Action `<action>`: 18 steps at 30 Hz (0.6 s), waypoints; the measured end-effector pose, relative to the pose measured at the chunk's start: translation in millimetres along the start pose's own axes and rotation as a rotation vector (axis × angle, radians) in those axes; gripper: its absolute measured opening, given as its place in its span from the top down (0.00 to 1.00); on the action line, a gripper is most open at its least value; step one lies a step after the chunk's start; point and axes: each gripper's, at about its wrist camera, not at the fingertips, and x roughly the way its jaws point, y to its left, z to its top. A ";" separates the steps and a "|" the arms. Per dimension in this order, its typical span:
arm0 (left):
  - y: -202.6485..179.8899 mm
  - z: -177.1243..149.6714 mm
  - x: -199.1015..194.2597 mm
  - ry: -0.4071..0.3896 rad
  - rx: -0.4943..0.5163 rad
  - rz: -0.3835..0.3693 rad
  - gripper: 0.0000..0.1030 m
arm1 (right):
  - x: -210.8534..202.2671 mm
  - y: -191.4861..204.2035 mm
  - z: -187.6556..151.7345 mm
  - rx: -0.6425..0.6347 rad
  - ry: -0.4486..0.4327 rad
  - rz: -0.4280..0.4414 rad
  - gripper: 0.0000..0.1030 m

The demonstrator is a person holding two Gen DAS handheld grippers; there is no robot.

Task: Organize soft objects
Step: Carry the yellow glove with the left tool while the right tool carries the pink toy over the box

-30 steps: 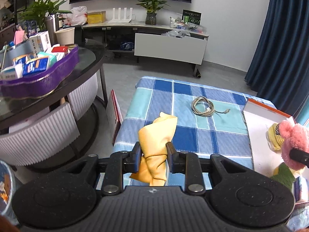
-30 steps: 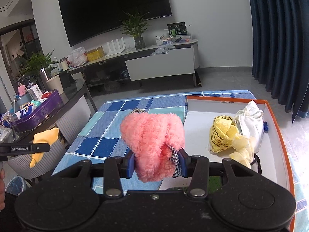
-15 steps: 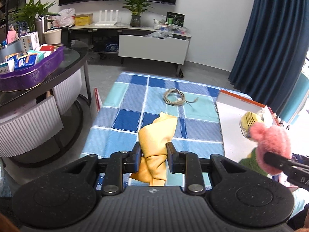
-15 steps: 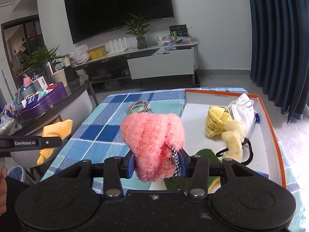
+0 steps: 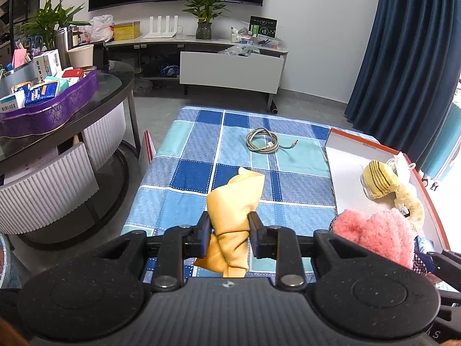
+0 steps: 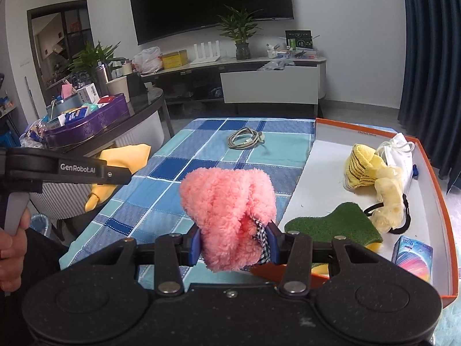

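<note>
My left gripper is shut on a bunched yellow cloth and holds it above the near edge of the blue checked tablecloth. My right gripper is shut on a fluffy pink soft item with a checked lining, near the front left corner of the orange-rimmed white tray. In the tray lie a yellow striped knit piece, a white pouch, a pale yellow scrunchie and a green fuzzy piece. The right wrist view shows the left gripper with the yellow cloth at left.
A coiled grey cable lies on the cloth at mid-table. A small colourful box sits in the tray's near corner. A dark round table with a purple basket of boxes stands left. A TV bench and blue curtains are behind.
Both grippers have shifted sideways over the table with their loads. The pink item now shows closer at the right of the left wrist view, and more of the tray's near end has come into sight.
</note>
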 end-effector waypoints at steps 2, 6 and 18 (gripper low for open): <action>-0.4 0.1 0.6 0.001 0.001 -0.003 0.73 | -0.2 -1.8 0.4 -0.004 -0.006 -0.011 0.48; -3.8 -0.3 2.7 0.005 0.007 -0.006 0.73 | -1.0 -6.6 0.5 0.003 -0.013 -0.025 0.48; -18.3 6.7 12.5 0.026 0.031 -0.027 0.73 | -5.6 -25.9 2.6 0.042 -0.011 -0.061 0.48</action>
